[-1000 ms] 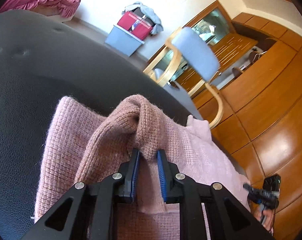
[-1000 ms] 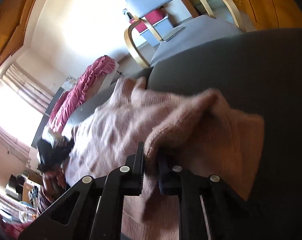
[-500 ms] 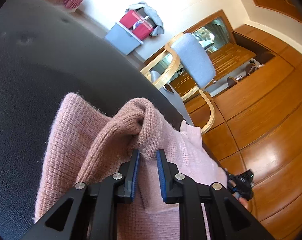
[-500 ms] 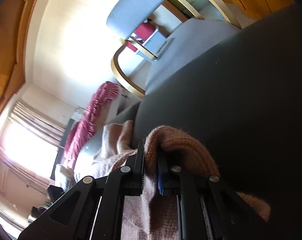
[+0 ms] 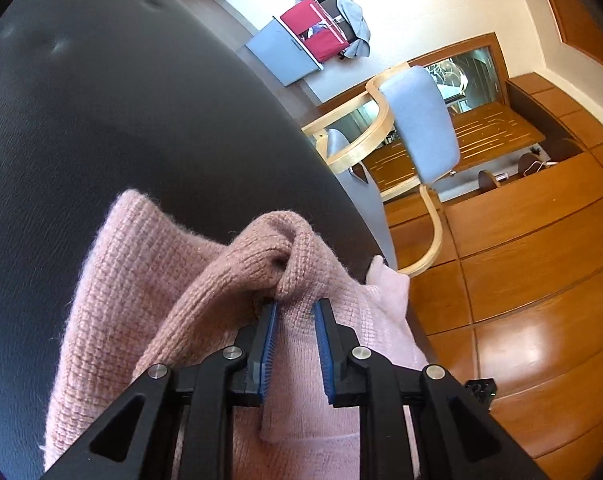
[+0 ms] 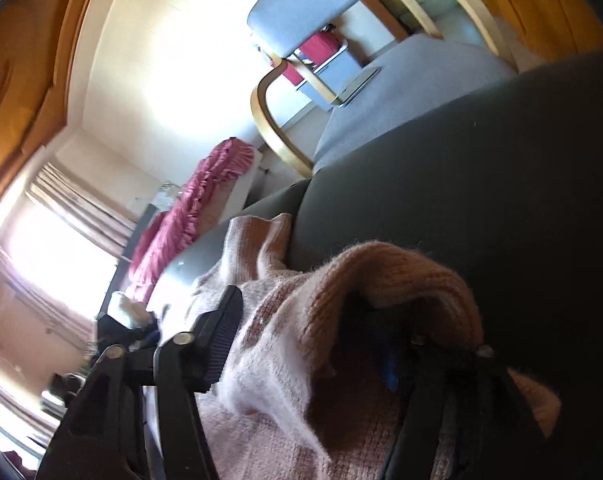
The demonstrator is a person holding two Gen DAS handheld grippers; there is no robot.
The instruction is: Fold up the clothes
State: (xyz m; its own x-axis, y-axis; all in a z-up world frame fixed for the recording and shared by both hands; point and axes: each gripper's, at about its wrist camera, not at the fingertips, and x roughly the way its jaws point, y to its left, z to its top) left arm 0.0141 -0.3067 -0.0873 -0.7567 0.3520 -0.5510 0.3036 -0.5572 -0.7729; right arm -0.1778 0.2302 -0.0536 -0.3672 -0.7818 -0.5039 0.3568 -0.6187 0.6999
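Right gripper (image 6: 313,332) jaws now wide apart, pink sweater (image 5: 149,280) loose between them; left gripper (image 5: 294,312) clamped on its fold.

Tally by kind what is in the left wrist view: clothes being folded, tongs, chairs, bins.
Sweater: 1
Tongs: 1
Chair: 1
Bin: 1
Total: 4

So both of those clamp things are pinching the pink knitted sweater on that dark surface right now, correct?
Not quite. The left gripper does pinch a fold of the pink sweater on the dark surface, but the right gripper has its fingers spread wide apart, open, with the knit draped loosely between them. The right wrist view shows it.
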